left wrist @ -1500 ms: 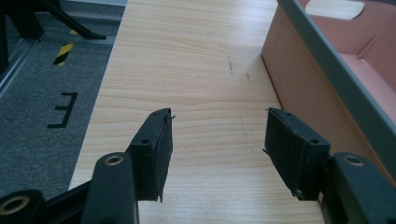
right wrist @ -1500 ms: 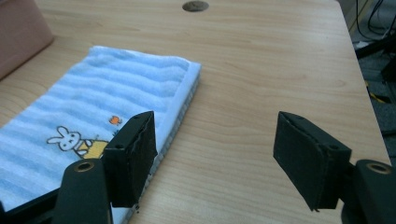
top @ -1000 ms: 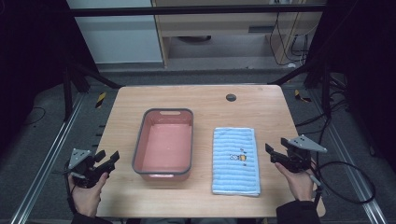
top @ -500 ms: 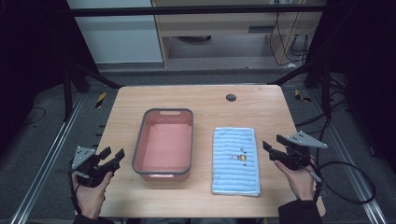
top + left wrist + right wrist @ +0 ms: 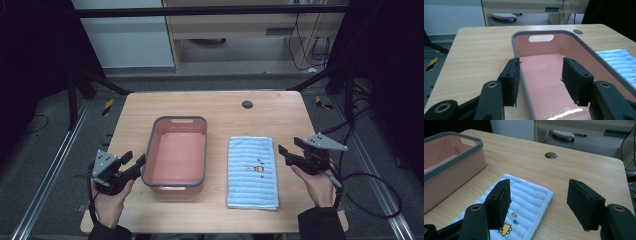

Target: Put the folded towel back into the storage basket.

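A pink basin with a grey rim (image 5: 179, 118) stands empty mid-table. Right of it lies a folded blue towel (image 5: 252, 172) with a small cartoon print. My left gripper (image 5: 135, 159) is at the basin's near left corner. In the left gripper view its jaws (image 5: 540, 61) straddle the basin's left rim (image 5: 524, 75), one outside and one over the inside, not touching; they have just been closing and stand open. My right gripper (image 5: 289, 146) hovers just right of the towel. Over the towel's far right corner (image 5: 529, 197) its jaws (image 5: 539, 183) have just been opening, with nothing between them.
The wooden table (image 5: 225, 107) has a round cable hole (image 5: 247, 104) near its far edge. Bare wood lies beyond the basin and towel and along the front edge. Black frame rails and cables run down both sides of the table.
The left gripper has moved right and a little up, from beside the table's left edge to the basin's corner. The right gripper has edged slightly up and toward the towel.
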### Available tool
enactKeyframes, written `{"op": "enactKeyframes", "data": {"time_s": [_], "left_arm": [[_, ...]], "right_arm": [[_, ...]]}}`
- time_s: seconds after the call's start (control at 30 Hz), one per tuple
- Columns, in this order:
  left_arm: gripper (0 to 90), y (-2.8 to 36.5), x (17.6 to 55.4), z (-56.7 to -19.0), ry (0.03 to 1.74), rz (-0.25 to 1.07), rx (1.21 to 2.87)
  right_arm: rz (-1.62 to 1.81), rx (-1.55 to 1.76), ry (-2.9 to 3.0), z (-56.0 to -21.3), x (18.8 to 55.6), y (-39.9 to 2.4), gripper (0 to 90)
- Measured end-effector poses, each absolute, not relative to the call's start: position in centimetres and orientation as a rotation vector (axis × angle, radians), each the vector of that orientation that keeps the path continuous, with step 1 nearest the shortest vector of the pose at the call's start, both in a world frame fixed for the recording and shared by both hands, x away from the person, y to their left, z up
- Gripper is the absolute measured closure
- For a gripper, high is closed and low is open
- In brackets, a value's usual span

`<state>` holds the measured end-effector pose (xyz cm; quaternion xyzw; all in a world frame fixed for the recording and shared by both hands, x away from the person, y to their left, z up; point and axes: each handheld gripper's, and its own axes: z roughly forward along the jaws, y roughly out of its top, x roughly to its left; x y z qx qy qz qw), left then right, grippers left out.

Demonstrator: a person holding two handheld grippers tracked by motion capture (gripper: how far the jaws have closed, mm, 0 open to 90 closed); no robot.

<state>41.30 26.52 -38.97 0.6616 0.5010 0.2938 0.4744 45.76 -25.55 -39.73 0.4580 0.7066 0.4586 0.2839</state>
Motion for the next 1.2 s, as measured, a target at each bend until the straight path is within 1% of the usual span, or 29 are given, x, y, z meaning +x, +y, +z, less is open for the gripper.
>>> {"op": "enactKeyframes", "data": {"time_s": [0.37, 0.8, 1.0, 1.2], "left_arm": [[50.1, 23.4, 41.6, -38.4, 1.165, 0.700, 1.637], [50.5, 17.9, 41.8, -37.9, 1.057, 0.654, 1.686], [51.0, 16.1, 41.8, -38.2, 1.029, 0.633, 1.710], [51.4, 14.4, 41.7, -38.7, 1.002, 0.625, 1.748]], "right_arm": [[1.248, 1.243, 1.845, -38.9, 46.4, -26.0, 34.6], [1.263, 1.253, 1.838, -38.8, 47.4, -25.7, 35.4], [1.259, 1.256, 1.831, -38.7, 47.8, -25.5, 37.1], [1.259, 1.256, 1.825, -38.6, 48.2, -25.4, 36.3]]}}
